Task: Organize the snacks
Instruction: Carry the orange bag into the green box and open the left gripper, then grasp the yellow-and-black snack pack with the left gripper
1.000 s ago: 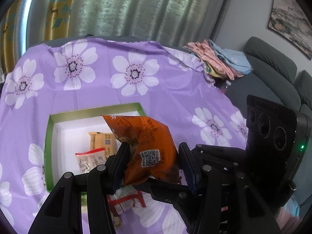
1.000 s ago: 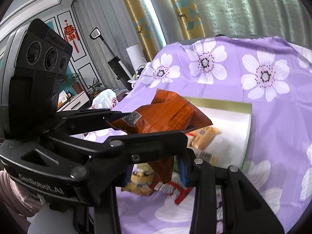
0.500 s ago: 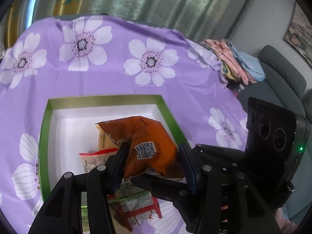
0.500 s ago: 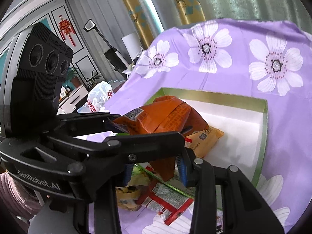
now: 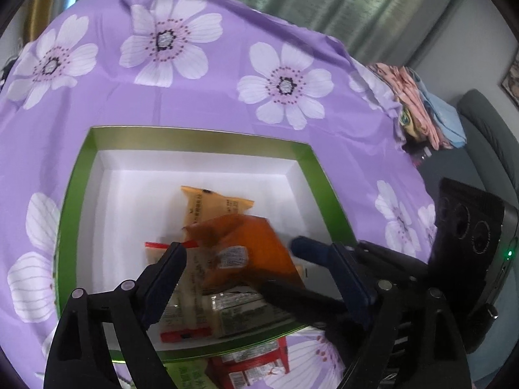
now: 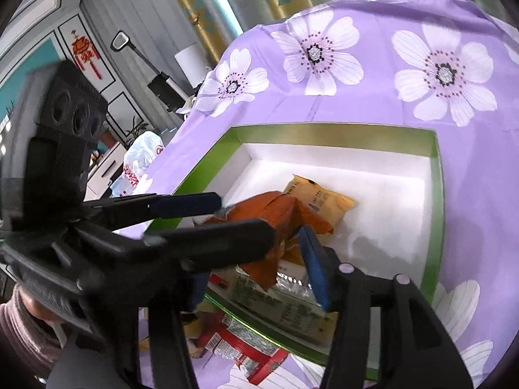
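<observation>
An orange snack bag (image 5: 246, 253) lies inside the green-rimmed white box (image 5: 194, 136), on top of other packets. My left gripper (image 5: 259, 259) is open, its fingers standing apart on either side of the bag and not touching it. My right gripper (image 6: 256, 259) is open too, just above the same orange bag (image 6: 279, 217). The left gripper's fingers (image 6: 185, 206) cross the right wrist view. A yellow packet (image 5: 214, 204) lies behind the orange bag, also seen in the right wrist view (image 6: 321, 201).
A pale packet with a red edge (image 5: 181, 278) and a green-white packet (image 6: 275, 301) lie at the box's near side. Red and green packets (image 5: 246, 366) lie on the purple flowered cloth (image 5: 162, 74) outside the near rim. Folded clothes (image 5: 421, 107) sit at the table's far right.
Both grippers moved forward and down over the box with the orange bag. Both grippers have opened and let go of the bag, which now lies in the box.
</observation>
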